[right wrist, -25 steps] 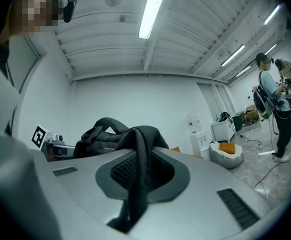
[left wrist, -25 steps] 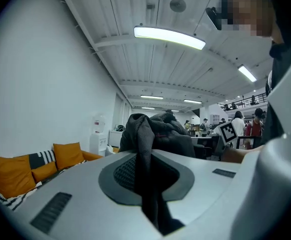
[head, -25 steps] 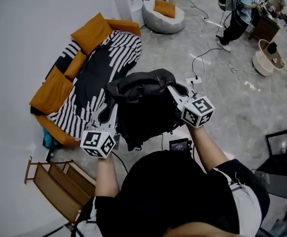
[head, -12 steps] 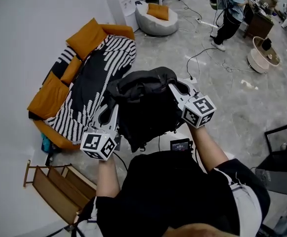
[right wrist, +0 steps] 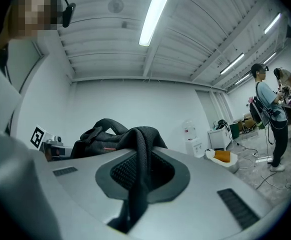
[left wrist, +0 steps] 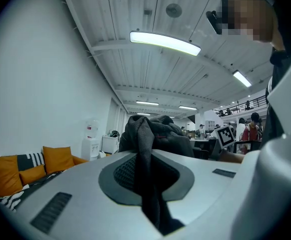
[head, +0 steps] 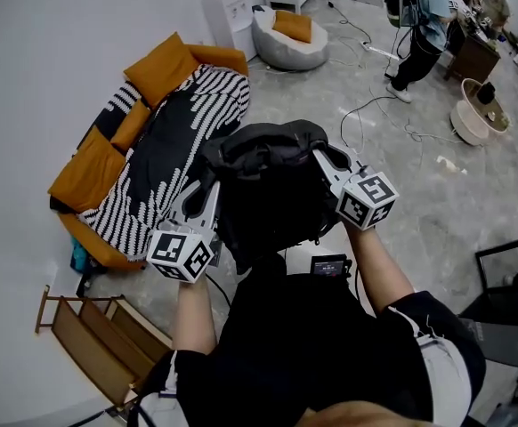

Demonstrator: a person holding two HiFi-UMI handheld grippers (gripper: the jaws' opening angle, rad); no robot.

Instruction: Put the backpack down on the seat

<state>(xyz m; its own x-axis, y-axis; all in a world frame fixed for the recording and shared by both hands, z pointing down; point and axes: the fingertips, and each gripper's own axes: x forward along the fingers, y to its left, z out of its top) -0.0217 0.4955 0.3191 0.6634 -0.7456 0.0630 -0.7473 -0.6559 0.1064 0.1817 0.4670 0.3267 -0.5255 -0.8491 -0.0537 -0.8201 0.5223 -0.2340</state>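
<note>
My left gripper [head: 208,194] and right gripper [head: 323,160] each pinch a backpack [head: 268,185] strap [left wrist: 146,184]; either slipping could drop it short of the ten-o'clock sofa [head: 165,136].

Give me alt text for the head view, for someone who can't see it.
Seen from above, a person holds a black backpack off the floor, gripped on either side by the left claw and right claw. Ahead on the left stands an orange sofa draped with a black-and-white striped throw.
</note>
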